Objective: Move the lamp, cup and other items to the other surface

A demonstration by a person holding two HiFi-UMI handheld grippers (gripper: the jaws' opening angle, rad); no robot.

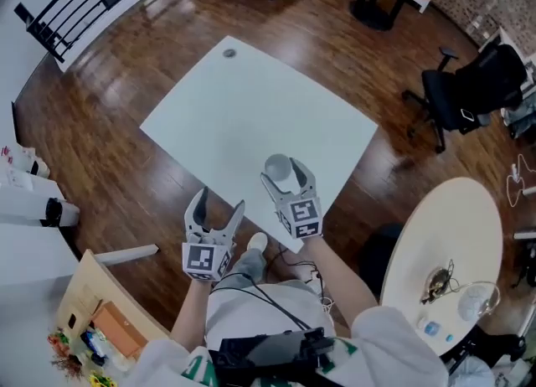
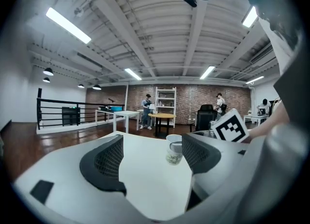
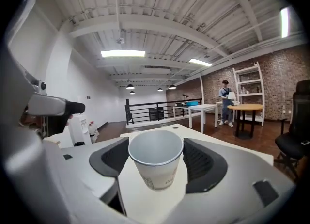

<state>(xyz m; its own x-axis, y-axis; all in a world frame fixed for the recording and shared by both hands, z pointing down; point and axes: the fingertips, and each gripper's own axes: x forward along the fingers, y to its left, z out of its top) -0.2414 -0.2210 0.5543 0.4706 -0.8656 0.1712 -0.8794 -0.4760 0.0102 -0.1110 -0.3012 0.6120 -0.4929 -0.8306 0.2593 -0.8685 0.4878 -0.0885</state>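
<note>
My right tongs [image 1: 283, 178] grip the white paper cup [image 3: 156, 162] over the pale square surface's [image 1: 251, 109] near edge, left tongs [image 1: 216, 214] released and empty; set down there, it could topple off.

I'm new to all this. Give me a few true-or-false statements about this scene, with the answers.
1. The right gripper holds a paper cup. True.
2. The paper cup is tipped on its side. False: it stands upright, mouth up.
3. The left gripper grips something too. False: its jaws stand apart and empty.
4. A black office chair stands on the wooden floor. True.
5. The round table is on the person's left. False: it is on the right.
</note>
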